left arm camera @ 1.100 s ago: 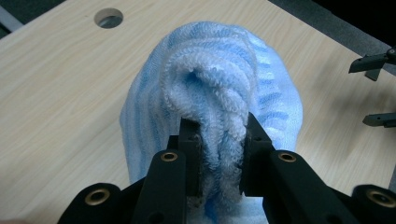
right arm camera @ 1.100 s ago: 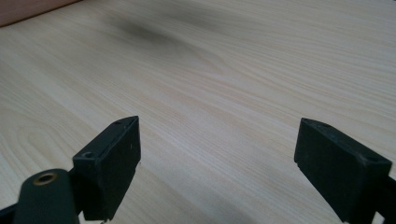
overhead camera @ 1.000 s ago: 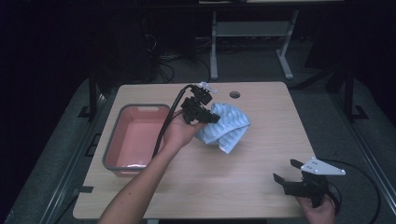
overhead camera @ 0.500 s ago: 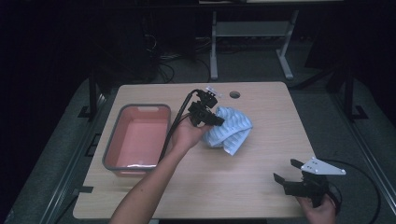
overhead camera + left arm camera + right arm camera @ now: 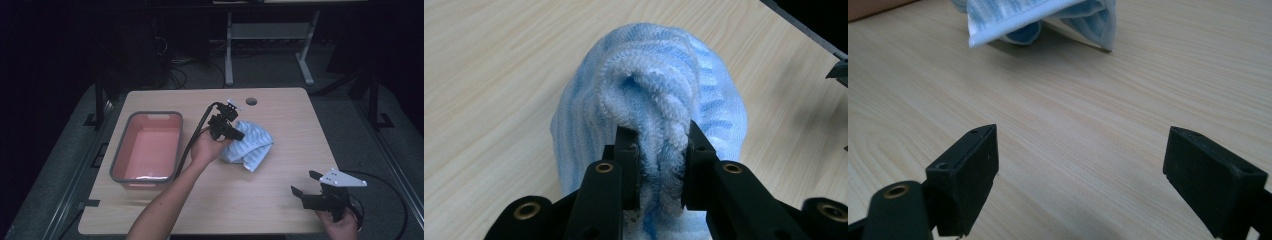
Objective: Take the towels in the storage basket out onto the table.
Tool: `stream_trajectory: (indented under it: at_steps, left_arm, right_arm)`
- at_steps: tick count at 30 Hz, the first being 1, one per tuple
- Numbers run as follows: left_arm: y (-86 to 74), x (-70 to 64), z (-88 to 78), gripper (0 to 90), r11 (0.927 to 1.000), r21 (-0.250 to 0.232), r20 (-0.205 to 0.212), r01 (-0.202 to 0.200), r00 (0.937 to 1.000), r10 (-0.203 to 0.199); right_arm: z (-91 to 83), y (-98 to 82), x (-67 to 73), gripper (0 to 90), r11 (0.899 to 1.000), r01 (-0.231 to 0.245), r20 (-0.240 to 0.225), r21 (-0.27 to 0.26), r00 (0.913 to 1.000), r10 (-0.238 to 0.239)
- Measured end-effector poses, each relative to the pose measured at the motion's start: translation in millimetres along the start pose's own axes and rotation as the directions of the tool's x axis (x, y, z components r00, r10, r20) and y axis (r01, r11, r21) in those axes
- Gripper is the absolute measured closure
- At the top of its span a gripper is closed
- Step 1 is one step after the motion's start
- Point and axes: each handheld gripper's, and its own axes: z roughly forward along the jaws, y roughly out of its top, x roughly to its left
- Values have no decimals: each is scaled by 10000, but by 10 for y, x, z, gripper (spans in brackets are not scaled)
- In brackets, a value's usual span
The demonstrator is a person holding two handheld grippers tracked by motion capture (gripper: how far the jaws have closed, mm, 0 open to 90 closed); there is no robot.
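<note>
A light blue striped towel (image 5: 250,146) lies bunched in the middle of the wooden table (image 5: 280,115). My left gripper (image 5: 235,134) is shut on a thick fold of that towel (image 5: 649,105); in the left gripper view both jaws pinch the terry cloth between them (image 5: 660,170). Near the table's front right corner, my right gripper (image 5: 305,184) rests low with its jaws wide apart and nothing between them. In the right gripper view its gripper (image 5: 1080,175) faces the towel (image 5: 1038,20), which lies farther off on the bare wood.
A pink tub with a grey rim (image 5: 120,165) stands at the table's left side, beside my left forearm. A round cable hole (image 5: 251,101) sits near the far edge. Dark floor, cables and a desk frame (image 5: 265,35) lie beyond the table.
My left gripper has sunk with the towel, and the cloth has settled from hanging onto the table. The right gripper has stayed where it was.
</note>
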Motion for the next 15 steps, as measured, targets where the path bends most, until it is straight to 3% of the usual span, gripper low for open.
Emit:
stream_trajectory:
  at_steps: [15]
  left_arm:
    - [-59,34,186,731,9994,67,44,325,9995,-325]
  right_arm:
    - [11,10,6,143,10000,26,-38,63,10000,-26]
